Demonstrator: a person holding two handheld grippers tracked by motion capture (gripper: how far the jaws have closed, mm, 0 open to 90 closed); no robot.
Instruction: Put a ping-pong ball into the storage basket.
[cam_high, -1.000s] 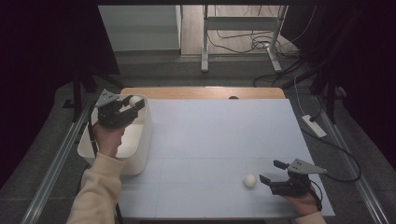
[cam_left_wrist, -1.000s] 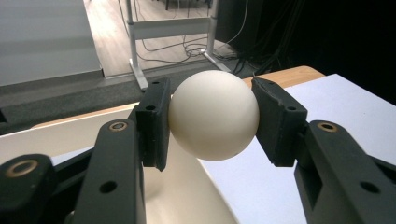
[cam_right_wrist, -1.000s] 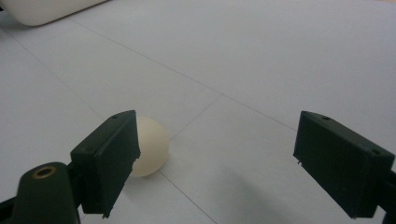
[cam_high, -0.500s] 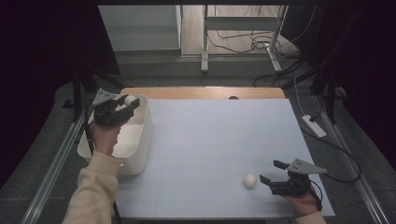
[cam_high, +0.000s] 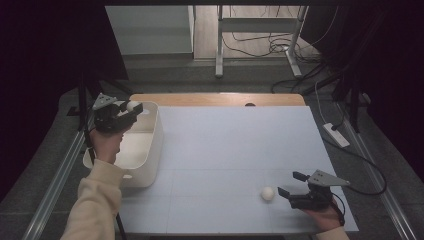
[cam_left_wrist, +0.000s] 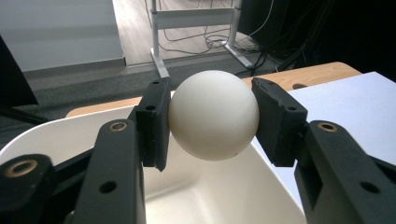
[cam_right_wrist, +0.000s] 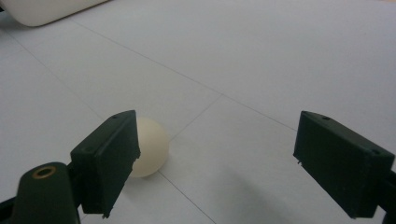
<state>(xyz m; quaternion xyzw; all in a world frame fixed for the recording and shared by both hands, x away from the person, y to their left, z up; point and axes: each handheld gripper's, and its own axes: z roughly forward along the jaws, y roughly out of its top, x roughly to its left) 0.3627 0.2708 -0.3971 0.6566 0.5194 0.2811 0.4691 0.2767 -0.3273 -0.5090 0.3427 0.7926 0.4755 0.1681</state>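
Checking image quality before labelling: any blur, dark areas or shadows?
High view: surroundings dark, white table evenly lit. Left gripper view: held ball sharp, floor behind soft. Right gripper view: near jaws slightly soft, loose ball dim with a faint shadow.

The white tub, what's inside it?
The white tub looks bare inside where its floor shows. The left hand-held gripper holds a white ball above it, and that hand and sleeve hide the tub's left part.

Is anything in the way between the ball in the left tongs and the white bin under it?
Nothing visible is. The left tongs pinch the white ball right above the open white bin, past its rim, with just air underneath and no lid.
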